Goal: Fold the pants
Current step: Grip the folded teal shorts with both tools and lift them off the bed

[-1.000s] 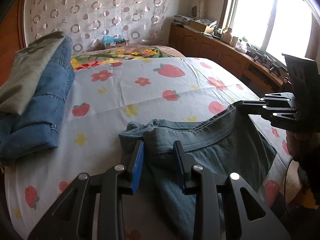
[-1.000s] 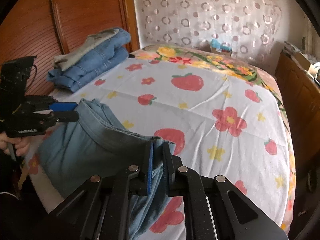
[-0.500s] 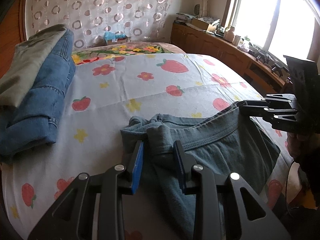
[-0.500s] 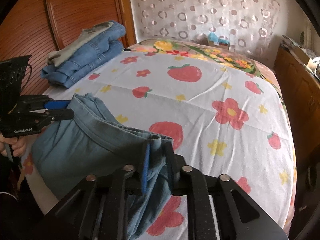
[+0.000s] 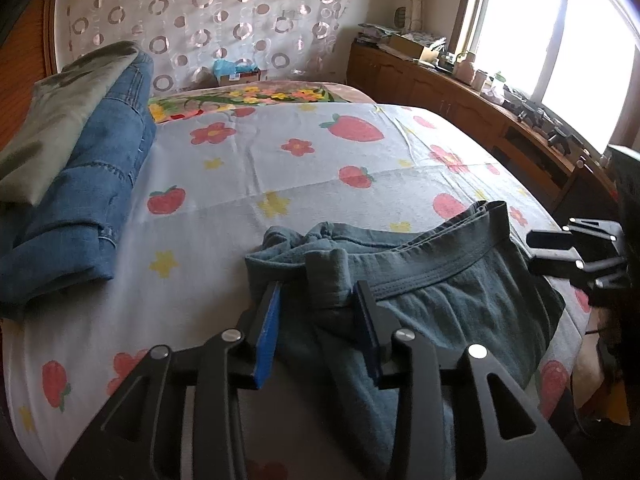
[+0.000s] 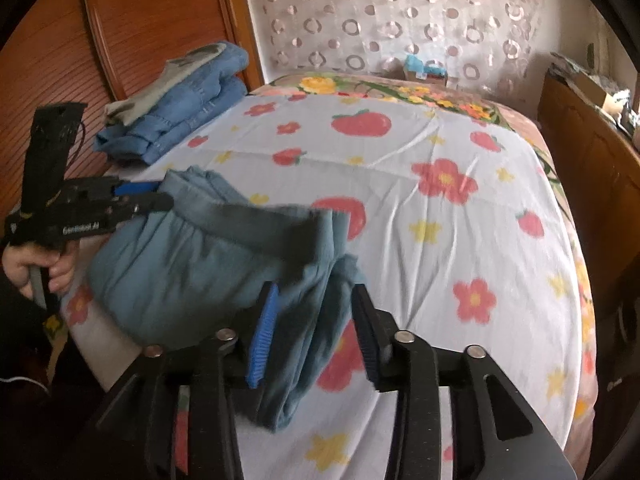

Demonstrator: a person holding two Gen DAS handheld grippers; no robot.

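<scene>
As the pants [image 5: 432, 304] sag mid-frame, my left gripper [image 5: 316, 300] and right gripper [image 6: 316, 300] are opening, waistband between parted pads.

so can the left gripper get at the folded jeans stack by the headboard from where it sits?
Probably yes. The left gripper, jaws opening, straddles the teal pants waistband. The jeans stack lies off to its left, with only bare strawberry sheet between them. It would need to clear the pants first.
</scene>
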